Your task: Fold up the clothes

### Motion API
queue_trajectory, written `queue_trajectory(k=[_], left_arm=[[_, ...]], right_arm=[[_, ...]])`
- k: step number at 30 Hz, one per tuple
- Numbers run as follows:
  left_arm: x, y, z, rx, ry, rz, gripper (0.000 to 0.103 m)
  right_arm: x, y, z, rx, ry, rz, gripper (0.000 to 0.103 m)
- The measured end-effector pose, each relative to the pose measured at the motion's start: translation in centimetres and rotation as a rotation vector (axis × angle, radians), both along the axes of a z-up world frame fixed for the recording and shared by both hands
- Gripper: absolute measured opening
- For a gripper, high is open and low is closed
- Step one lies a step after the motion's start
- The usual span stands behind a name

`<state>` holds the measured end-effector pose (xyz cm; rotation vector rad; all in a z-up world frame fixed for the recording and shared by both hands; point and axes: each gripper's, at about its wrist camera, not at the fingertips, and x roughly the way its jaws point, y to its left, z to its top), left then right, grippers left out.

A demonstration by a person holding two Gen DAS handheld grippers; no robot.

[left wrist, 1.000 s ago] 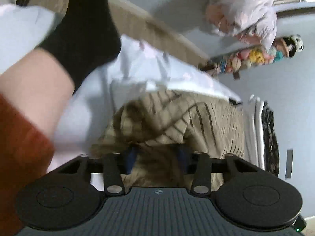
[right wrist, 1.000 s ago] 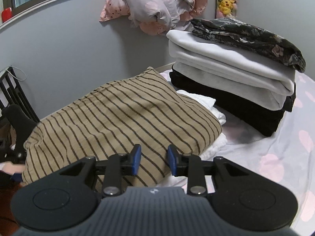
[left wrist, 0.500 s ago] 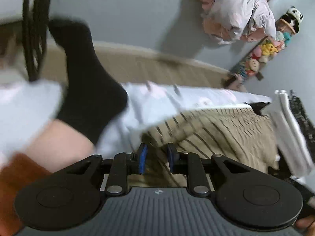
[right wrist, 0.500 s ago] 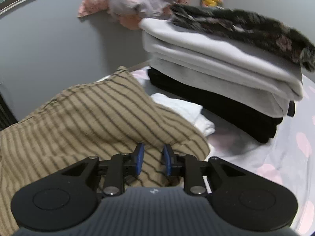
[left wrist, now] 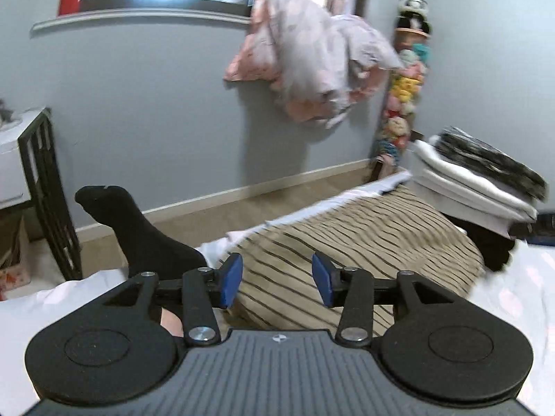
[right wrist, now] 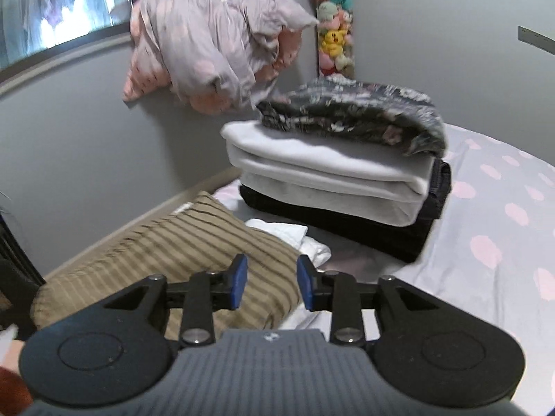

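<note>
That tan striped top (left wrist: 353, 242) lying folded on the bed (right wrist: 485, 242), at 9 o'clock from the folded stack (right wrist: 333, 187), looks soft, light and floppy, so pinch a doubled edge; both the left hand-held gripper (left wrist: 276, 279) and right hand-held gripper (right wrist: 272, 281) are opening, nothing between them.

Right tool (right wrist: 271, 286) opening over the bed, nothing between its blue pads.

The tool is hovering above the near edge of a folded tan striped garment (right wrist: 180, 253) that is lying on the dotted bedsheet (right wrist: 492, 242). A crumpled white cloth (right wrist: 295, 239) is sitting just beside the striped garment, between it and a stack of folded clothes (right wrist: 333, 180): black at the bottom, pale grey in the middle, a dark floral piece (right wrist: 353, 112) on top. Pink-grey bedding (right wrist: 215, 45) is hanging against the grey wall behind; plush toys (right wrist: 333, 41) are hanging in the corner.
</note>
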<state>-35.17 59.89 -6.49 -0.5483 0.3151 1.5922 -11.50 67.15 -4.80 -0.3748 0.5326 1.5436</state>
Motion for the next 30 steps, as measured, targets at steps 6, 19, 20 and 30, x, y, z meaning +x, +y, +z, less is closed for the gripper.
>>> queue_trajectory(k=[6, 19, 20, 30], left_arm=[[2.2, -4.2, 2.8, 0.029, 0.007, -0.033, 0.059], [4.1, -15.2, 6.2, -0.004, 0.049, -0.081, 0.078], [4.2, -15.9, 6.5, -0.003, 0.062, -0.091, 0.078], [5.9, -22.2, 8.4, -0.031, 0.121, -0.17, 0.078]], right_arm=[[-1.5, -7.8, 2.7, 0.075, -0.025, -0.001, 0.055], [-3.8, -23.7, 6.1, 0.192, -0.058, -0.051, 0.077], [-3.9, -24.8, 6.3, 0.194, -0.051, -0.057, 0.077], [-4.0, -33.9, 7.4, 0.191, -0.017, -0.08, 0.083]])
